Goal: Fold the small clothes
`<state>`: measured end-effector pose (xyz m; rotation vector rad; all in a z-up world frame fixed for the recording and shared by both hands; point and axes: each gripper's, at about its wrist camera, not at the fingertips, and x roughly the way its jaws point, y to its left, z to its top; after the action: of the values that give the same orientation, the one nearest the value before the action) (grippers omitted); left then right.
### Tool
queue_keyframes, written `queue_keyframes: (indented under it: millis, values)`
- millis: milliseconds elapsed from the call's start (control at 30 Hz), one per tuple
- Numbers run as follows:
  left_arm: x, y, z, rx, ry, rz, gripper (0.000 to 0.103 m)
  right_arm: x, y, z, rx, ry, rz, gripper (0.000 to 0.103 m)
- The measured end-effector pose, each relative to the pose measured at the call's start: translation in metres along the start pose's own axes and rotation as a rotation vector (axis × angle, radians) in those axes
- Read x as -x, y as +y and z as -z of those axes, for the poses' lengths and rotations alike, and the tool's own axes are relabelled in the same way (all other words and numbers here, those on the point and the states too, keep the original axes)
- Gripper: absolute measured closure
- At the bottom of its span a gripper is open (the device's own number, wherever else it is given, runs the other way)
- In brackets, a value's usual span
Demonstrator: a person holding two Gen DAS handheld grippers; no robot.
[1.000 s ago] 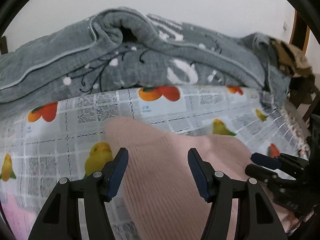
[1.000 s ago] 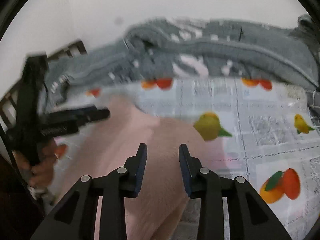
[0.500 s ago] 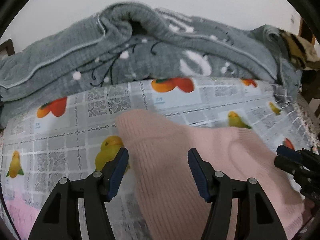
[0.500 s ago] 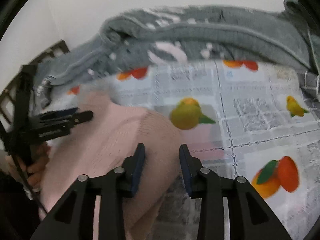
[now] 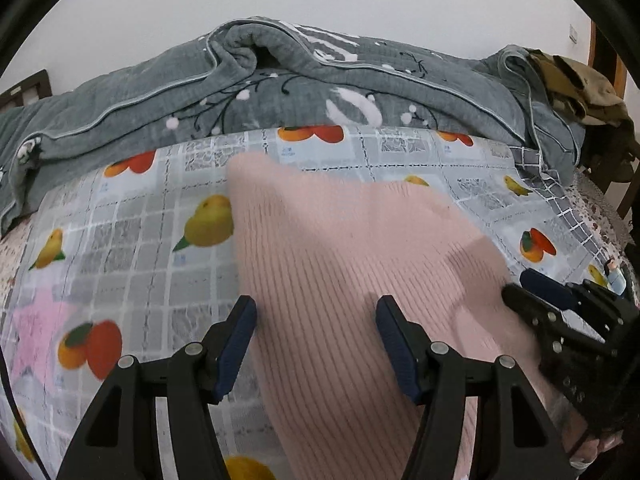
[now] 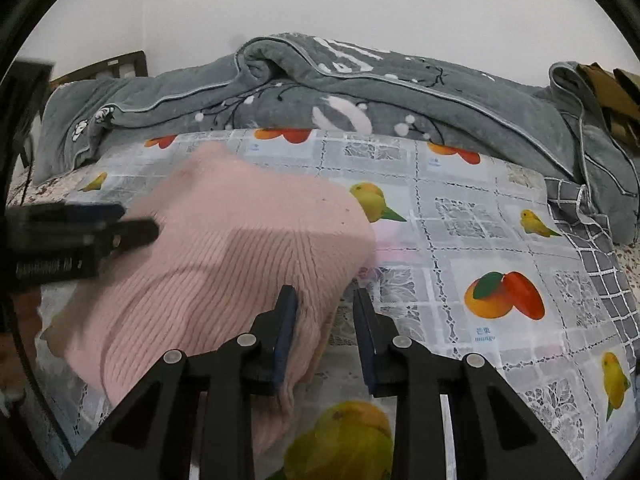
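A pink ribbed knit garment (image 5: 340, 272) lies folded on the fruit-print tablecloth (image 5: 132, 264); it also shows in the right wrist view (image 6: 224, 272). My left gripper (image 5: 316, 344) is open, jaws wide apart, hovering over the garment's near part. My right gripper (image 6: 326, 332) is open, its left finger against the garment's right edge, nothing between the jaws. The right gripper also shows at the right edge of the left wrist view (image 5: 560, 312), and the left gripper at the left edge of the right wrist view (image 6: 80, 232).
A rumpled grey blanket (image 5: 280, 92) is heaped along the back of the surface, also in the right wrist view (image 6: 360, 88). A pale pink cloth (image 5: 36, 328) lies at the left. Brown fabric (image 5: 576, 84) hangs at the far right by a wooden chair.
Both grippers have pulled back and risen, so more of the tablecloth shows. The pink garment now lies flatter and more spread out. Both grippers stay open.
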<state>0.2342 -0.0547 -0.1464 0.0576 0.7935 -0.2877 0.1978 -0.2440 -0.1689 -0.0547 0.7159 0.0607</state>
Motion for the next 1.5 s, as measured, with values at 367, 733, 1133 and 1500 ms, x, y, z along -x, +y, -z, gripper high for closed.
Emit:
queue_keyframes:
  millis: [367, 733, 1133, 1500]
  values:
    - [0.037, -0.011, 0.036, 0.043, 0.034, 0.011, 0.042, 0.041, -0.004, 0.018, -0.046, 0.053, 0.029, 0.074]
    - [0.127, -0.033, 0.051, 0.074, -0.013, -0.025, 0.041, 0.134, -0.016, 0.023, -0.109, 0.051, 0.077, 0.059]
    - [0.225, -0.054, 0.059, 0.078, -0.109, -0.103, 0.02, 0.234, -0.008, 0.028, -0.102, -0.047, 0.109, 0.012]
    - [0.251, -0.061, 0.068, 0.068, -0.137, -0.136, 0.02, 0.26, -0.013, 0.035, -0.128, -0.05, 0.088, 0.012]
